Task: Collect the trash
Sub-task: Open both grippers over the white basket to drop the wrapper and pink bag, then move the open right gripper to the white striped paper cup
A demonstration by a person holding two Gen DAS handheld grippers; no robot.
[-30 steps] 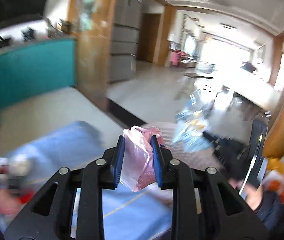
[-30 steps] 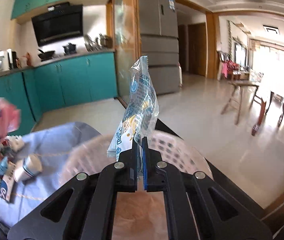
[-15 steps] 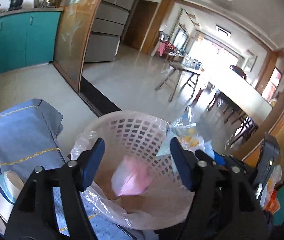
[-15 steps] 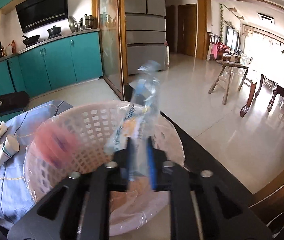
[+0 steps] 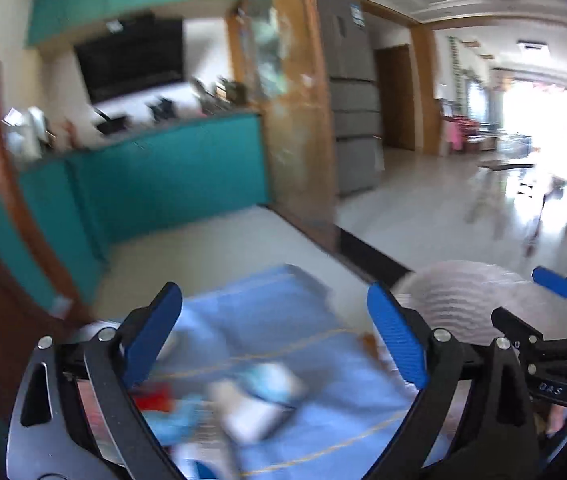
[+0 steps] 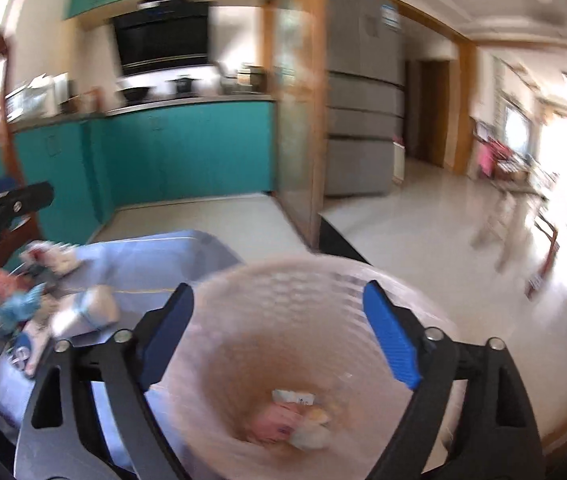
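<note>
Both grippers just opening wide and empty, right gripper (image 6: 277, 336) over the pink basket (image 6: 435, 304), wrappers (image 6: 291, 420) lying inside, left gripper (image 5: 273, 336) above blurred litter (image 5: 255, 400) on blue cloth (image 5: 267, 312).

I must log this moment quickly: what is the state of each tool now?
Left tool: open, holding nothing; jaws have just been opening.
Right tool: open, holding nothing; jaws have just been opening.

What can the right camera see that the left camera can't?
Only the right wrist view looks down inside the basket, where the pink wrapper lies on the bottom. Only the left wrist view shows the right gripper from the side. Both show the blue cloth with leftover trash, and open jaws with nothing between them.
</note>
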